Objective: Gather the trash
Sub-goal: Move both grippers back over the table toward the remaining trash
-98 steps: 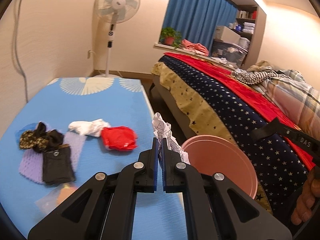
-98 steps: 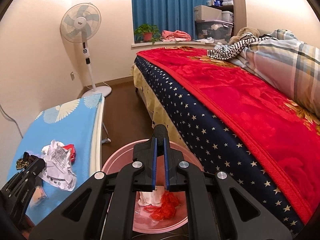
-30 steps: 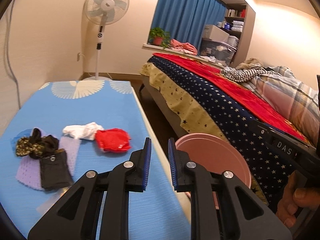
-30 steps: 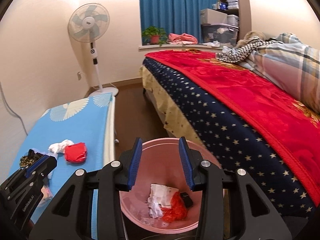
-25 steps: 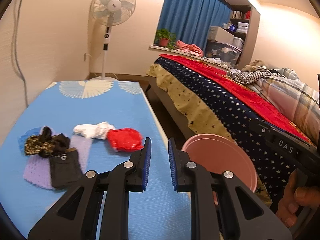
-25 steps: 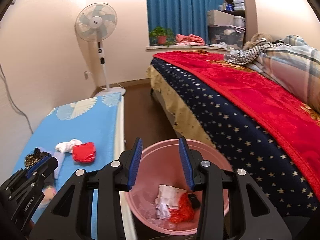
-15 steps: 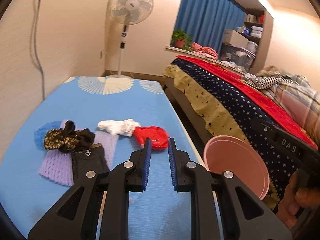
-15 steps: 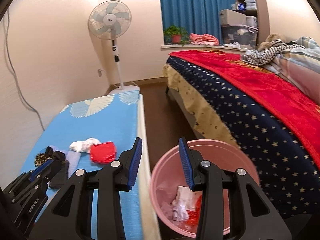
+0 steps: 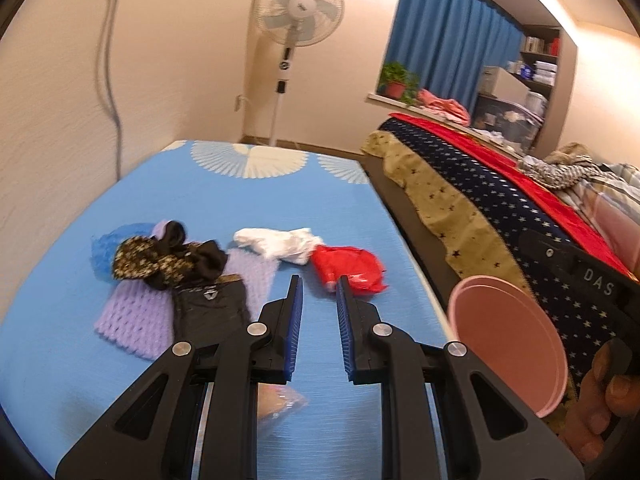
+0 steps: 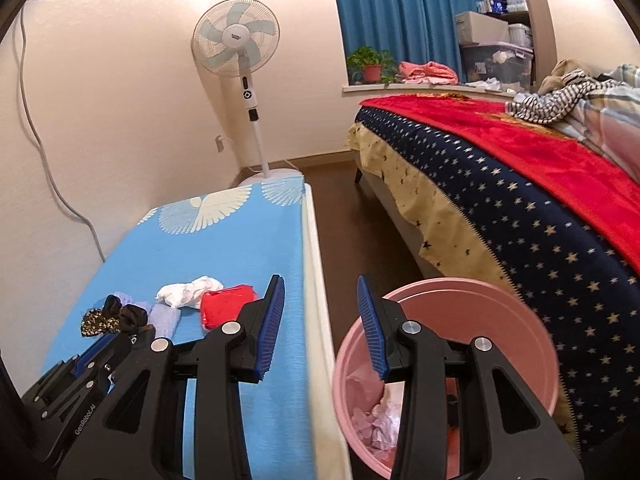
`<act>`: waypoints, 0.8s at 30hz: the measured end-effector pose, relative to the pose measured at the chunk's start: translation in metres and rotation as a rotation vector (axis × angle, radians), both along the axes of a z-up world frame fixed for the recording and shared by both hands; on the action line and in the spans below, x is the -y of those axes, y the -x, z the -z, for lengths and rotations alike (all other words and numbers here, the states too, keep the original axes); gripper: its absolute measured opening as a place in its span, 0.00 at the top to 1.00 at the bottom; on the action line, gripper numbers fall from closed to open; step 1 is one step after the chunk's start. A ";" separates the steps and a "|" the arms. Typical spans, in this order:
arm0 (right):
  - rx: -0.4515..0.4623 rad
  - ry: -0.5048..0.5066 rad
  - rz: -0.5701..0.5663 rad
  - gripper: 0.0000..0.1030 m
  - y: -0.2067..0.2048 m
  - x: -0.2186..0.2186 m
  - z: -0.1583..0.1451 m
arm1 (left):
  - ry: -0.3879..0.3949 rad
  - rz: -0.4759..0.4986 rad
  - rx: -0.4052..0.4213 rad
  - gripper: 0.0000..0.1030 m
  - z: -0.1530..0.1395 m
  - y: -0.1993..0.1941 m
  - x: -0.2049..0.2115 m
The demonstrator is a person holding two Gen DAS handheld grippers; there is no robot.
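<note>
A crumpled red wrapper (image 9: pixel 348 268) and a crumpled white paper (image 9: pixel 280 242) lie on the blue table (image 9: pixel 248 200); both also show in the right wrist view, red (image 10: pixel 224 306) and white (image 10: pixel 188 291). My left gripper (image 9: pixel 319 292) is open and empty, just short of the red wrapper. A clear plastic scrap (image 9: pixel 276 402) lies under it. The pink bin (image 10: pixel 532 344) stands on the floor right of the table with paper trash (image 10: pixel 380 420) inside. My right gripper (image 10: pixel 322 300) is open and empty, above the table edge and bin rim.
Dark cloth items (image 9: pixel 176 258), a black pouch (image 9: pixel 208 312) and a purple mesh sleeve (image 9: pixel 132 316) lie at the table's left. A bed (image 10: pixel 520 200) with starred cover stands right. A standing fan (image 9: pixel 296 40) is at the far wall.
The left gripper let the crumpled printed paper go into the bin, opened, and swung left over the table towards the red wrapper. The right gripper opened and shifted left off the bin.
</note>
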State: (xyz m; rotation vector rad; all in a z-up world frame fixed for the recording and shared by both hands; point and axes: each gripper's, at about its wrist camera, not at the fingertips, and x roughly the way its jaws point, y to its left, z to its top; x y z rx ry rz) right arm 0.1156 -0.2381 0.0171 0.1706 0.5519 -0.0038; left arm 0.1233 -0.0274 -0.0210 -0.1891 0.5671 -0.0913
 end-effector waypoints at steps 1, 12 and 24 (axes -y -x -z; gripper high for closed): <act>-0.003 -0.007 -0.005 0.62 -0.002 -0.002 0.002 | 0.001 -0.019 -0.004 0.83 0.002 -0.001 -0.003; -0.049 -0.094 -0.067 0.62 -0.040 -0.025 0.030 | -0.017 -0.224 -0.019 0.83 0.009 -0.011 -0.041; -0.150 -0.067 -0.207 0.24 -0.088 -0.081 0.063 | -0.017 -0.390 -0.044 0.82 0.013 -0.025 -0.084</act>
